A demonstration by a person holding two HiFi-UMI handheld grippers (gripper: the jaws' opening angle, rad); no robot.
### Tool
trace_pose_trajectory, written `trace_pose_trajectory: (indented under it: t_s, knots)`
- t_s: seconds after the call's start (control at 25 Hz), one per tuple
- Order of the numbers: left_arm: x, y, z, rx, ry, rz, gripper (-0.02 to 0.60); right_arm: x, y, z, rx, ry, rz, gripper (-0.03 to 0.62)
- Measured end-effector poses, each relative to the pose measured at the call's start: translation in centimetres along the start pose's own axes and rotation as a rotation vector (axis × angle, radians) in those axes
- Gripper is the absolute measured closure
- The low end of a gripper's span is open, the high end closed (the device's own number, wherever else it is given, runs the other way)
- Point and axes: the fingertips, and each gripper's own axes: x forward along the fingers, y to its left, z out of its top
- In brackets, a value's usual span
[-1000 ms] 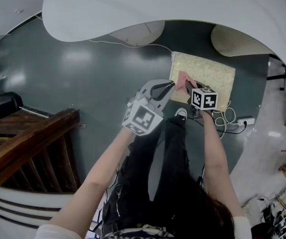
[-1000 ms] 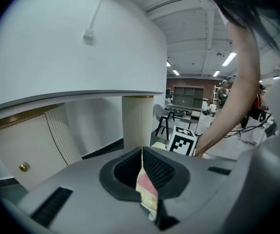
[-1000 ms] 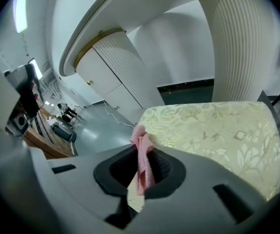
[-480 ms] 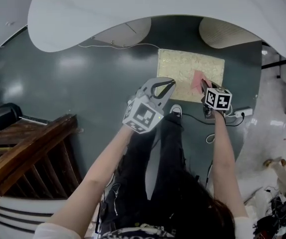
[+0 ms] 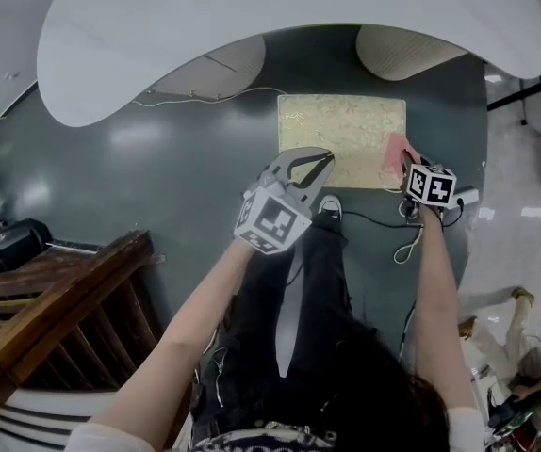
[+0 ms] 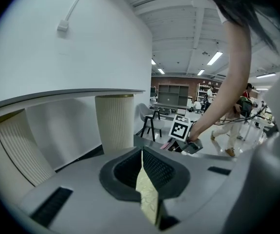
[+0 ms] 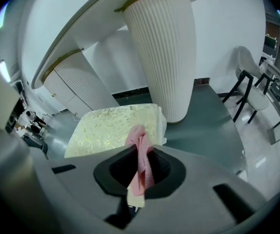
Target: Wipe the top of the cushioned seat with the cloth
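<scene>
The cushioned seat [image 5: 338, 137] is a low yellow patterned block on the dark floor, also seen in the right gripper view [image 7: 111, 126]. My right gripper [image 5: 405, 169] is shut on a pink cloth [image 5: 396, 154] at the seat's right edge, near its front corner. The cloth [image 7: 141, 152] hangs bunched between the jaws of the right gripper [image 7: 141, 172]. My left gripper [image 5: 310, 169] hovers over the seat's front edge, shut and holding nothing. In the left gripper view only a thin sliver of the seat shows between the jaws of the left gripper [image 6: 147, 182].
A large white tabletop [image 5: 252, 26] overhangs the seat, carried by ribbed cream pillars [image 5: 404, 51] [image 7: 162, 52]. Cables and a power strip [image 5: 465, 196] lie right of the seat. A wooden railing [image 5: 54, 299] is at lower left. A chair [image 7: 251, 77] stands far right.
The right gripper has carried the pink cloth rightward across the seat top, from its left part to its right edge. The left gripper has stayed near the front edge.
</scene>
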Motion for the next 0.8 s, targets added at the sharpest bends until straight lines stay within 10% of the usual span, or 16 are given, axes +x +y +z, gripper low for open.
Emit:
trace_pose_trajectory:
  t_s: [0.36, 0.8]
  knots:
    - [0.4, -0.5, 0.0, -0.001, -0.002, -0.009, 0.574, -2.1, 0.2, 0.2, 0.009, -0.041, 0.022, 0.585]
    - [-4.4, 3.9, -3.0, -0.026, 0.027, 0.105, 0.574, -1.5, 14.1, -0.4, -0.098, -0.063, 0.254, 0.585]
